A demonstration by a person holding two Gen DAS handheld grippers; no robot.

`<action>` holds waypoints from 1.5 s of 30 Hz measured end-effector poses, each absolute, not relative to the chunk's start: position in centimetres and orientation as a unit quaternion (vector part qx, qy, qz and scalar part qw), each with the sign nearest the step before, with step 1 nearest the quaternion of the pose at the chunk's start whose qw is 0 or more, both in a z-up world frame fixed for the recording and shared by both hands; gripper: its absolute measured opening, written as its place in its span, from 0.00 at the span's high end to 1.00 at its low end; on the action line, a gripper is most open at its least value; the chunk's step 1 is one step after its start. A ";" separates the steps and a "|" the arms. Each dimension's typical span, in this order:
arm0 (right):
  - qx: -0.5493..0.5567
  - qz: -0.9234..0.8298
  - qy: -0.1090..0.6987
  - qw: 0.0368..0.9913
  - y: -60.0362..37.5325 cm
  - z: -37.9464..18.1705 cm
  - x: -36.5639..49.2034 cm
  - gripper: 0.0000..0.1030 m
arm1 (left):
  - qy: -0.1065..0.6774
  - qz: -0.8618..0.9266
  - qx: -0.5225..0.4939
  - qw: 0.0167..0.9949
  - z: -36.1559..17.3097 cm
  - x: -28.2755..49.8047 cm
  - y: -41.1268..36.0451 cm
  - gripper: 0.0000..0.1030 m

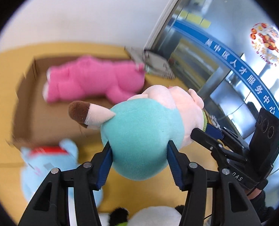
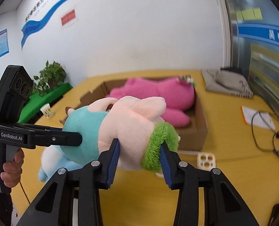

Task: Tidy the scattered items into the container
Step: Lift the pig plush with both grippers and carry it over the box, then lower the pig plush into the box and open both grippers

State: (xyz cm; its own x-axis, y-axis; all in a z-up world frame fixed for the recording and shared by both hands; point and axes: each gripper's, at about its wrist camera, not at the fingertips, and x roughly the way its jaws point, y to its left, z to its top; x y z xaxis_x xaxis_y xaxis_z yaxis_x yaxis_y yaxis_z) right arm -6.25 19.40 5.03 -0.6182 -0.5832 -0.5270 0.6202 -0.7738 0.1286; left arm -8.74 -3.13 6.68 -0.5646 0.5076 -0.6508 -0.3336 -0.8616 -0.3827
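While both grippers clamp the pig plush (image 1: 139,137), pink plush (image 1: 94,79) fills box (image 1: 22,98).

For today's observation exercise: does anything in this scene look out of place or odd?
Yes: the light blue plush and the panda plush lie outside the cardboard box, on the yellow table. Nothing looks spilled or damaged.

The left gripper (image 2: 77,137) reads "GenRobot.AI"; the right gripper (image 1: 205,130) reads "DAS".
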 end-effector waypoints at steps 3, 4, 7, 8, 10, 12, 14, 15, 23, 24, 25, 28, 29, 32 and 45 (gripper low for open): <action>0.246 -0.903 0.041 0.350 17.7 8.3 -6.6 0.57 | -0.089 0.896 -0.370 0.229 9.9 -9.5 -4.7 0.47; 0.237 -0.903 0.043 0.355 16.9 9.2 -6.9 0.57 | -0.085 0.901 -0.363 0.224 10.7 -9.6 -5.2 0.47; 0.212 -0.903 0.048 0.372 14.3 11.5 -7.9 0.57 | -0.077 0.913 -0.342 0.208 12.8 -10.1 -7.7 0.47; 0.206 -0.902 0.048 0.377 13.5 12.0 -8.3 0.57 | -0.075 0.916 -0.338 0.203 13.2 -10.3 -8.4 0.47; 0.197 -0.900 0.044 0.386 11.8 12.7 -9.2 0.57 | -0.071 0.921 -0.333 0.191 13.7 -11.1 -9.7 0.47; 0.194 -0.897 0.039 0.395 9.8 12.7 -10.5 0.57 | -0.075 0.921 -0.337 0.179 13.5 -12.1 -11.1 0.47; 0.199 -0.893 0.033 0.403 8.1 12.3 -11.7 0.57 | -0.076 0.921 -0.343 0.168 12.7 -13.2 -12.3 0.47; 0.205 -0.889 0.029 0.407 7.1 11.8 -12.4 0.57 | -0.075 0.920 -0.348 0.163 12.2 -13.8 -12.8 0.47; 0.289 -0.866 0.027 0.406 1.4 3.9 -17.1 0.57 | -0.122 0.880 -0.429 0.160 2.4 -19.4 -17.3 0.47; 0.304 -0.862 0.029 0.405 1.0 2.6 -17.5 0.57 | -0.128 0.874 -0.441 0.159 1.2 -19.8 -17.5 0.47; 0.323 -0.855 0.029 0.403 0.5 1.1 -18.1 0.57 | -0.130 0.869 -0.451 0.157 0.1 -20.1 -17.8 0.47; 0.373 -0.836 0.027 0.403 -0.4 -2.2 -19.4 0.57 | -0.144 0.855 -0.478 0.141 -2.9 -20.4 -18.4 0.47; 0.389 -0.828 0.025 0.403 -0.6 -3.1 -19.7 0.57 | -0.149 0.851 -0.484 0.136 -3.6 -20.3 -18.6 0.47; 0.417 -0.814 0.031 0.403 -1.4 -4.8 -19.5 0.57 | -0.155 0.850 -0.485 0.134 -4.4 -19.5 -18.9 0.46; 0.405 -0.823 0.100 0.385 -0.5 -3.5 -16.8 0.08 | -0.146 0.880 -0.447 0.061 0.3 -16.5 -17.9 0.36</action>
